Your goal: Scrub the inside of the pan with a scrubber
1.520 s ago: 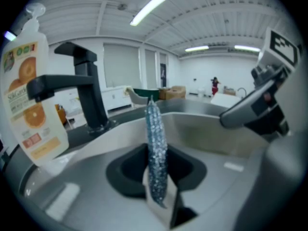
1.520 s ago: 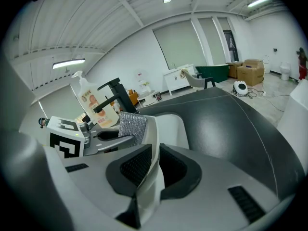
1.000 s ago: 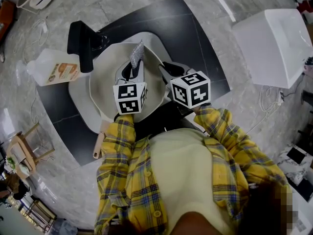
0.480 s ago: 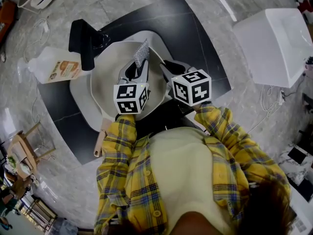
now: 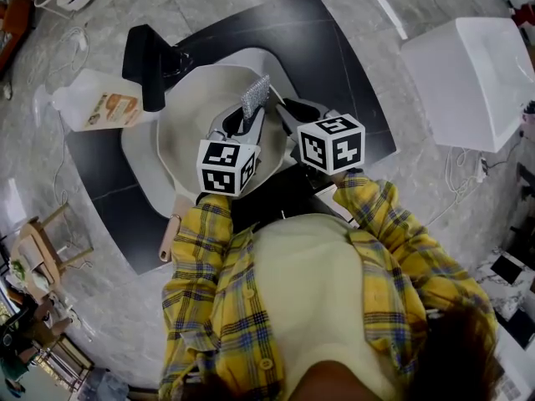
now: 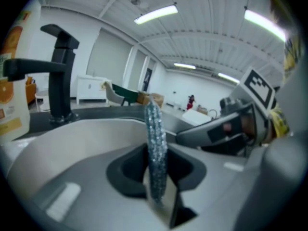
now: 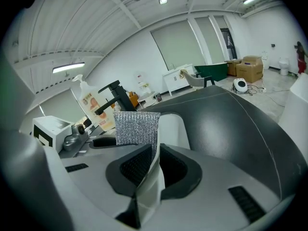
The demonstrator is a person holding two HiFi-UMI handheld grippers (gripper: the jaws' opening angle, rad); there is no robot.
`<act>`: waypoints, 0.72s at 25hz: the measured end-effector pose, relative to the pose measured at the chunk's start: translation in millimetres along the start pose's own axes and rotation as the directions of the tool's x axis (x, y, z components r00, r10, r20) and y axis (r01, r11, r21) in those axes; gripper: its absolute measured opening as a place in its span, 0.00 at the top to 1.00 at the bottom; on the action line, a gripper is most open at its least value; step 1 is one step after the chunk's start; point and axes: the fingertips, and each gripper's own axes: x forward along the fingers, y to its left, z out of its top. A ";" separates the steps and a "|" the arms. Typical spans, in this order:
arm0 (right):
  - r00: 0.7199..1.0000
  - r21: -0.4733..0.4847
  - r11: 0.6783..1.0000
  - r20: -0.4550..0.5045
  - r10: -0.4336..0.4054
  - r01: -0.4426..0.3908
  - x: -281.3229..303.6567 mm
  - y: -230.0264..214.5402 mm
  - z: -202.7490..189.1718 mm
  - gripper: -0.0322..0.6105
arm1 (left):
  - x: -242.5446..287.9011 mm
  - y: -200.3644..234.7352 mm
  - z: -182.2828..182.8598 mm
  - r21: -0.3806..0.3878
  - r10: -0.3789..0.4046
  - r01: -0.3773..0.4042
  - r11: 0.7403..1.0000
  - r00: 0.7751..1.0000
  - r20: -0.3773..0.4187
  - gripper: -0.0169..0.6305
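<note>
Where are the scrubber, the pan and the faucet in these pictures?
scrubber (image 5: 255,97), head view, middle of its silver pad.
pan (image 5: 187,150), head view, bare inner wall.
faucet (image 5: 149,69), head view, black spout.

I'm wearing a yellow plaid shirt crossed with blue and dark lines, with pale buttons down its open front, over a plain cream top. My left hand-held gripper and right hand-held gripper are both grey-bodied with black textured jaw pads. Each carries a white cube printed with black square markers.
</note>
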 end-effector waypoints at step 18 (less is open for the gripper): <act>0.999 0.008 0.999 0.012 0.035 -0.035 -19.6 0.8 -4.1 0.92 | -19.6 -41.2 -18.1 0.139 -0.137 0.159 0.977 0.978 -0.155 0.83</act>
